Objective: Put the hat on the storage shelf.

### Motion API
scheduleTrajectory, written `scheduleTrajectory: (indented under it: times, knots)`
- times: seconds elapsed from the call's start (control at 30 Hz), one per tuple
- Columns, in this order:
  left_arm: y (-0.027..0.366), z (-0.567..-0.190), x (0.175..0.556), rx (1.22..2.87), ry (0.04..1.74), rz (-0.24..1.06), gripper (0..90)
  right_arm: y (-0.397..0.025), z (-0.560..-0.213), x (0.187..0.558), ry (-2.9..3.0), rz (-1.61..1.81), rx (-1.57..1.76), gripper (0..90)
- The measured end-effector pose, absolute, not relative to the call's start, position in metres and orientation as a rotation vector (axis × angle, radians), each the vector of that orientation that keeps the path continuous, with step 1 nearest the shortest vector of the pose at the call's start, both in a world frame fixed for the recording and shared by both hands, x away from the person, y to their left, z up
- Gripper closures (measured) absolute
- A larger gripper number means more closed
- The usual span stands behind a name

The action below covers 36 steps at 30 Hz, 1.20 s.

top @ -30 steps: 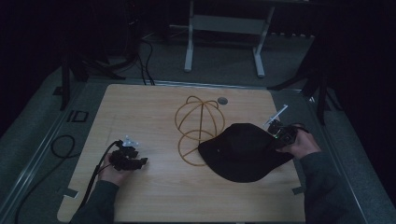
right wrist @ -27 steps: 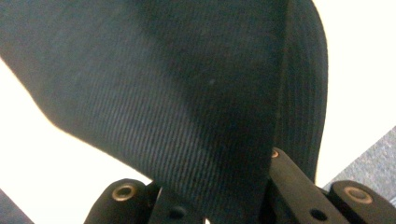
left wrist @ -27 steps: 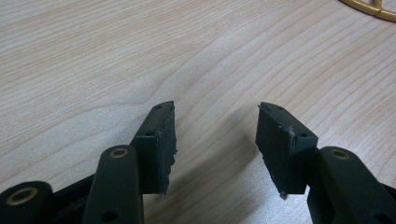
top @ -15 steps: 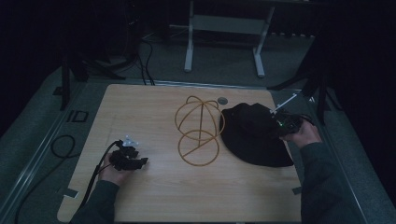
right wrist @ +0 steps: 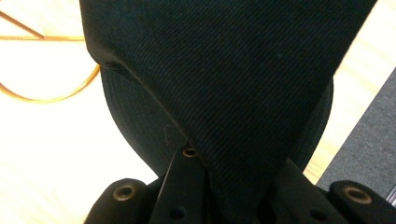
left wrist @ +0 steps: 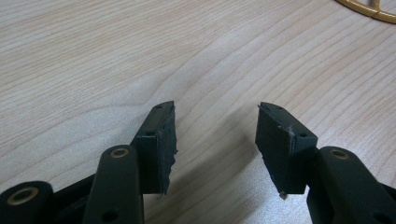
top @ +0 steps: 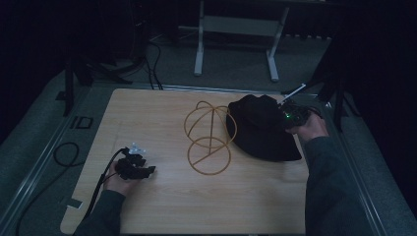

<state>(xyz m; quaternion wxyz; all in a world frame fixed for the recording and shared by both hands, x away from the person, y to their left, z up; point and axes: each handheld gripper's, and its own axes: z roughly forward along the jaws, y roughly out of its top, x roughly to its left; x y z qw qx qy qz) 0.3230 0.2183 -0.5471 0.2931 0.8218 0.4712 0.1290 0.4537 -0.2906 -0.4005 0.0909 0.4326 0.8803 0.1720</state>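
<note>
The right claw (top: 287, 117) is clamped on the black hat (top: 260, 129), which lies on the bench (top: 157, 118) just right of the gold wire stand (top: 209, 137). It seems the hat is not yet on the stand, so the placing remains. The left claw (left wrist: 212, 140) rests wide and empty, well left of the stand.

I see the hat (right wrist: 224, 79) as black woven cloth, matt, with a fine diagonal twill rib and a stitched edge. My right gripper (right wrist: 219, 196) pinches that fabric between matt black plastic jaws set with brass-coloured eyelets. The left gripper (left wrist: 215, 140) has 2 jaws faced with dull black rubbery pads, ragged at the edges. The table (left wrist: 93, 56) is pale wood-grain, smooth with a soft sheen. The wire stand (top: 209, 137) looks like thin golden metal.
</note>
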Motion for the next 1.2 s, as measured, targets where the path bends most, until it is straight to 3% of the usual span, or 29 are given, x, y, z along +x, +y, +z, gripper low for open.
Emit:
scheduleTrajectory:
  times: [1.2]
  knots:
    - [0.217,-0.548,0.324,2.182,1.251,0.339,47.7,-0.276,-0.344,0.475,2.563,0.628,1.226,88.1]
